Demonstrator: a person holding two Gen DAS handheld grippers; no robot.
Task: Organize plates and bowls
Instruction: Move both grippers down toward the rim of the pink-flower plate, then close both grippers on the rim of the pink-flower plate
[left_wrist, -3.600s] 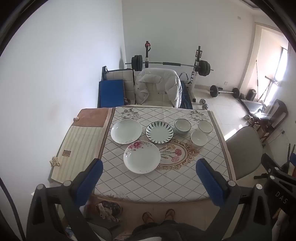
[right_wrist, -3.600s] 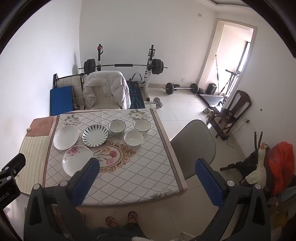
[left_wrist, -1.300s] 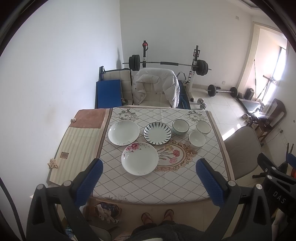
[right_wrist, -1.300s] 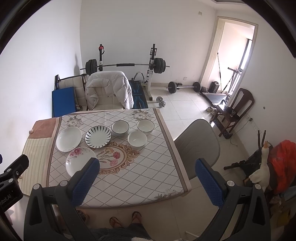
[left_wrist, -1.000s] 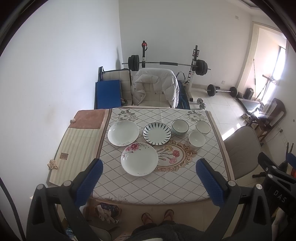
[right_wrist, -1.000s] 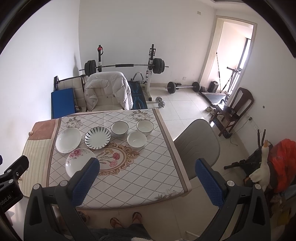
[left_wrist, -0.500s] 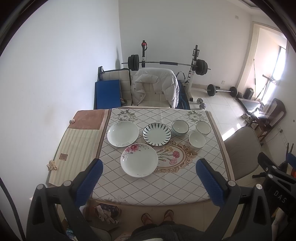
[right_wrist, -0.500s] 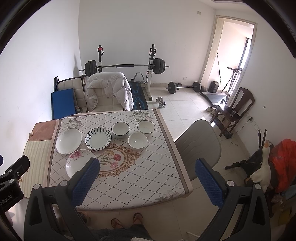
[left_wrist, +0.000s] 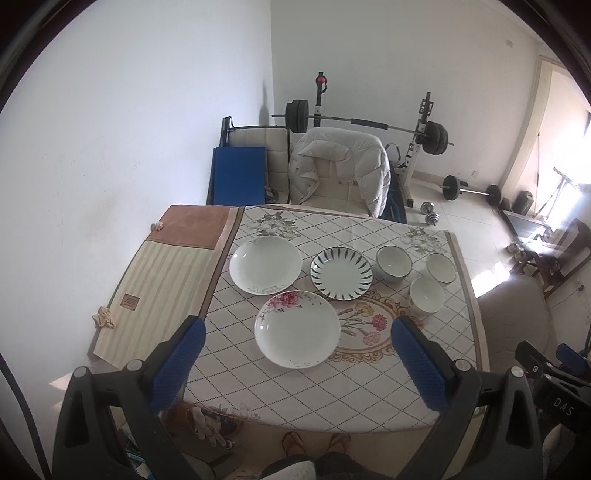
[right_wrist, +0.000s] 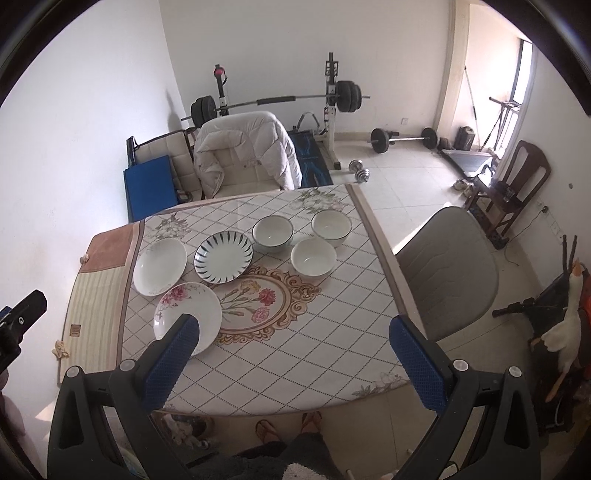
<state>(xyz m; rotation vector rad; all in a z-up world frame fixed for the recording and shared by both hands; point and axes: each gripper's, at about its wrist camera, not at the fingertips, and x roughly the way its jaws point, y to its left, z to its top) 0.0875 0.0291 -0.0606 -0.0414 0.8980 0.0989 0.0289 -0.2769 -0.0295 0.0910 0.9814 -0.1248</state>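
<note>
Two handheld grippers hang high above a dining table (left_wrist: 303, 398), both looking down on it from the near edge. The left gripper (left_wrist: 297, 363) has its blue-padded fingers spread wide and holds nothing. The right gripper (right_wrist: 295, 363) is likewise spread wide and empty.

On the patterned tablecloth sit three plates and three bowls, none stacked. Taking the table's middle as the clock centre and the far edge as twelve: a flowered plate (left_wrist: 297, 329) lies at about seven o'clock, nearest the person. A plain white plate (left_wrist: 265, 264) lies at ten o'clock. A striped plate (left_wrist: 341, 273) lies near twelve, just beside the other two. The bowls cluster between one and three o'clock: a blue-grey bowl (left_wrist: 393, 263), a rimmed bowl (left_wrist: 440, 268) and a white bowl (left_wrist: 426, 295), close together.

Judging by this, the task has not begun; the step in hand is the approach. The next move likely calls for lowering one gripper to a plate's rim, probably the flowered plate, and pinching its edge to lift it onto another.
</note>
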